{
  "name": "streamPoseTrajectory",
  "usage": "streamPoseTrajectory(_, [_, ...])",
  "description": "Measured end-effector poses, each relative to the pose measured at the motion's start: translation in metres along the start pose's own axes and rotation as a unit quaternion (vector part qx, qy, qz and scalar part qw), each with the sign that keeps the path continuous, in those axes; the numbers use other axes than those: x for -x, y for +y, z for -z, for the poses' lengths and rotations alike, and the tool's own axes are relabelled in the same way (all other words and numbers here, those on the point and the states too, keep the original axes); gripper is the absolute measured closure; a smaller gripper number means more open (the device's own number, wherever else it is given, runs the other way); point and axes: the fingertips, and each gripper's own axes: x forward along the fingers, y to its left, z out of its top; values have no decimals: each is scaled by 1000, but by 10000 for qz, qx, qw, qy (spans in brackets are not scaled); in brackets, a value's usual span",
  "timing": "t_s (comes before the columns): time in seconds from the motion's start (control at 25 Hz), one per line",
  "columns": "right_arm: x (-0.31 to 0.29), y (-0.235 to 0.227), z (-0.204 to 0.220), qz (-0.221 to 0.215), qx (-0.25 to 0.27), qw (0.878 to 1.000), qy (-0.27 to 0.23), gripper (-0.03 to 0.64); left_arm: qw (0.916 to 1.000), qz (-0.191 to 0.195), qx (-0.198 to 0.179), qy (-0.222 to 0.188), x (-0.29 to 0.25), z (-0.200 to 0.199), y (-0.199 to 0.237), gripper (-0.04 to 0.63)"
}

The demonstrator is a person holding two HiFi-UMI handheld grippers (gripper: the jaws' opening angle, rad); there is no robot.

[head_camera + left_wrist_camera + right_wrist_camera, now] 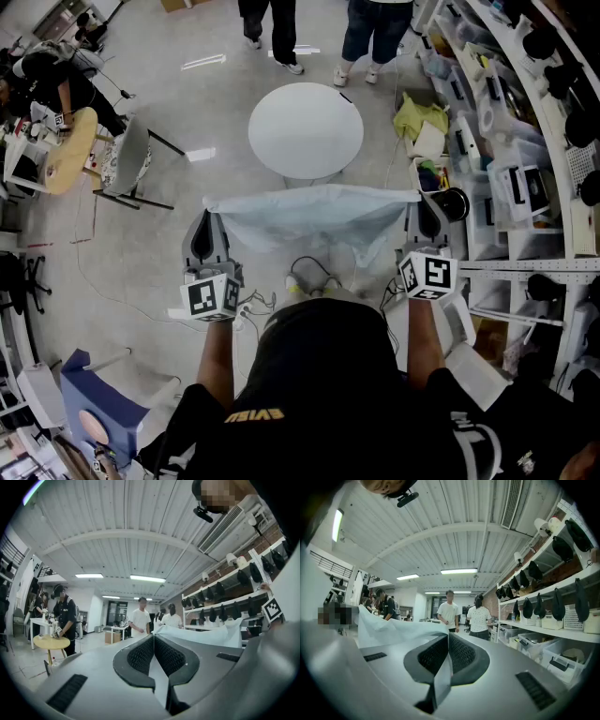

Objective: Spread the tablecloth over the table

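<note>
A pale blue tablecloth (314, 216) hangs stretched in the air between my two grippers, sagging in the middle. My left gripper (208, 202) is shut on its left corner and my right gripper (424, 200) is shut on its right corner. In the left gripper view the cloth (206, 634) runs out of the closed jaws of that gripper (153, 638) to the right. In the right gripper view the cloth (393, 630) runs left from the closed jaws of that gripper (448, 636). The round white table (306, 129) stands just beyond the cloth, bare.
Shelving (525, 141) packed with bins lines the right side, close to my right hand. A chair (131, 159) and a small wooden table (67, 150) stand at the left. Two people (323, 28) stand beyond the round table. Cables (309, 277) lie on the floor near my feet.
</note>
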Motion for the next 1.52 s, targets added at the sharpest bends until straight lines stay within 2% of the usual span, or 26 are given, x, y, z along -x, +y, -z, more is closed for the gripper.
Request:
streamPoseTrajectory(0.16, [-5, 0, -2, 26, -26, 10000, -4, 609, 10000, -10, 39, -9, -6, -3, 3, 575])
streamPoseTrajectory(0.32, [-1, 0, -1, 89, -53, 9999, 48, 610, 9993, -21, 55, 360, -6, 0, 3, 575])
streamPoseTrajectory(0.44, [-2, 1, -3, 102, -85, 9999, 22, 610, 9999, 74, -14, 88, -8, -3, 7, 575])
streamPoseTrajectory(0.64, [-8, 1, -10, 150, -171, 9997, -41, 611, 9999, 127, -54, -88, -18, -8, 14, 575])
streamPoseTrajectory(0.96, [-30, 14, -24, 315, 18, 9995, -49, 611, 9994, 273, -57, -211, -39, -18, 44, 575])
streamPoseTrajectory(1.12, [-47, 13, -16, 450, -4, 9989, 110, 609, 9992, 325, -76, -225, -50, -12, 49, 575])
streamPoseTrajectory(1.36, [-64, 0, -28, 568, 290, 9980, 15, 609, 9969, 602, -256, -448, -81, -20, 49, 575])
streamPoseTrajectory(1.52, [-85, -1, -47, 555, 409, 9976, -112, 609, 9960, 622, -281, -576, -100, -36, 58, 575])
